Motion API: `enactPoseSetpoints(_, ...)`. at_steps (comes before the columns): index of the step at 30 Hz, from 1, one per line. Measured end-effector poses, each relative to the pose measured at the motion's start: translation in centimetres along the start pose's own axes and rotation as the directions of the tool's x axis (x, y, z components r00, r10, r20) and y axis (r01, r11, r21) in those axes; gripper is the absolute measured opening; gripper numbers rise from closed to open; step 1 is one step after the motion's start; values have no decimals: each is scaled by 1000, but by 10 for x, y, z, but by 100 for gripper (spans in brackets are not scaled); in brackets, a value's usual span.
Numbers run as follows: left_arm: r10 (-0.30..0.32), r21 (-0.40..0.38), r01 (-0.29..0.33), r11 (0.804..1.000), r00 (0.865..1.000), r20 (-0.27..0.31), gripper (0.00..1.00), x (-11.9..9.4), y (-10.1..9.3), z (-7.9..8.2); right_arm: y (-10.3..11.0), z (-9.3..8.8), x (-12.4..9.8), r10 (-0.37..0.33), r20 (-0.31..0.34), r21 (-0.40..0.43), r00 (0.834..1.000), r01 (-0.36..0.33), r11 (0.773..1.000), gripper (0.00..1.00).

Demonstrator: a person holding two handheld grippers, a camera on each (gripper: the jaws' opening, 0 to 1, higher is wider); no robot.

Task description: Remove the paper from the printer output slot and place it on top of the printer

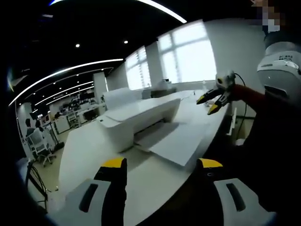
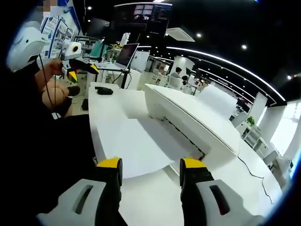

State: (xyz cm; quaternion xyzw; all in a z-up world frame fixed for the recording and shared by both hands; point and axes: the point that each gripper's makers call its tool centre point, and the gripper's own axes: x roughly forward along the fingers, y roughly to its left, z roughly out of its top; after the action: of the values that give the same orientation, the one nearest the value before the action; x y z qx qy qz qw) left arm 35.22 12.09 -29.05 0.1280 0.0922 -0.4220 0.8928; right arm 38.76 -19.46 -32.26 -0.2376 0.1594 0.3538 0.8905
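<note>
Left gripper view: left tongs (image 1: 161,165) wide open, empty, short of paper (image 1: 181,142) at printer (image 1: 141,115) on desk (image 1: 84,150); right tongs (image 2: 150,168) likewise.

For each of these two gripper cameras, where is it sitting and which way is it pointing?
Left gripper view: rides the left gripper, facing the printer and its paper; the right gripper enters from the right.
Right gripper view: rides the right gripper, facing the printer from the opposite side; a dark sleeve shows.
Shared: printer, paper, white table.
</note>
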Motion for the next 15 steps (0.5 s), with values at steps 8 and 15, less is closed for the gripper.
enactPoseSetpoints(8,2,10,-1,1000,1000,-17,64,5,0,-2,-1,1,-3,-9,17,1,1000,9,1000,45)
enactPoseSetpoints(15,3,25,-3,1000,1000,-29,64,8,-1,-3,0,-2,-4,-9,9,10,1000,9,1000,44)
